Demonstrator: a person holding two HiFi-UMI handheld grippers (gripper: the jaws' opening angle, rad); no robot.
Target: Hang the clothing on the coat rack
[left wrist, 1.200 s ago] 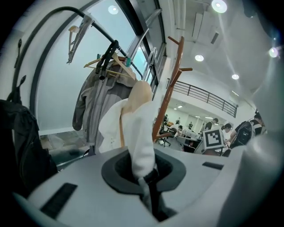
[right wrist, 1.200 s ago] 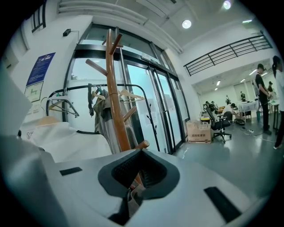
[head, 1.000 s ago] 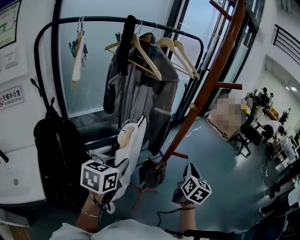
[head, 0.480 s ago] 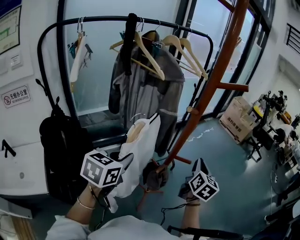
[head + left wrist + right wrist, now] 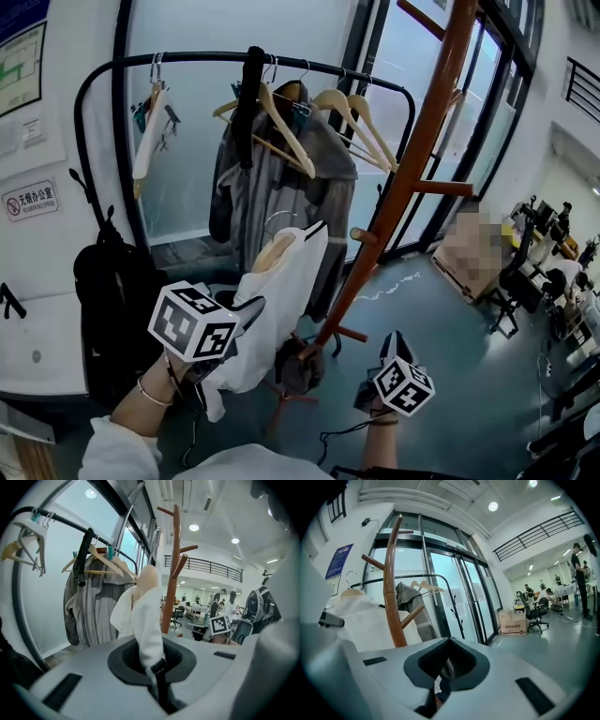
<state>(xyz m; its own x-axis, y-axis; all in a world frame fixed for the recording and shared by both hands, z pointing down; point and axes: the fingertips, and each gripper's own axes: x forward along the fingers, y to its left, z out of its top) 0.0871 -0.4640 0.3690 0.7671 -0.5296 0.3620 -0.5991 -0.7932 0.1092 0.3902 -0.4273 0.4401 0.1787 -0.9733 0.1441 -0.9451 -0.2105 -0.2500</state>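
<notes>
Left gripper (image 5: 247,313), near left on a raised forearm, jaws clamped on the white garment (image 5: 281,286); right gripper (image 5: 391,340), near right and lower, jaws together, empty.

**Office lobby with a cloakroom corner**

Tall dark-framed glass doors (image 5: 459,597) open onto a polished grey floor (image 5: 450,375). Black swivel office chairs (image 5: 536,613), a brown cardboard box (image 5: 513,623) and a black-railed upper gallery (image 5: 211,568) lie beyond. A black metal garment rail (image 5: 187,58) and a brown wooden coat stand (image 5: 412,159) flank the entrance

White garment (image 5: 281,300) on wooden hanger (image 5: 272,254) tilts, seemingly near the brown coat rack (image 5: 411,159).
</notes>
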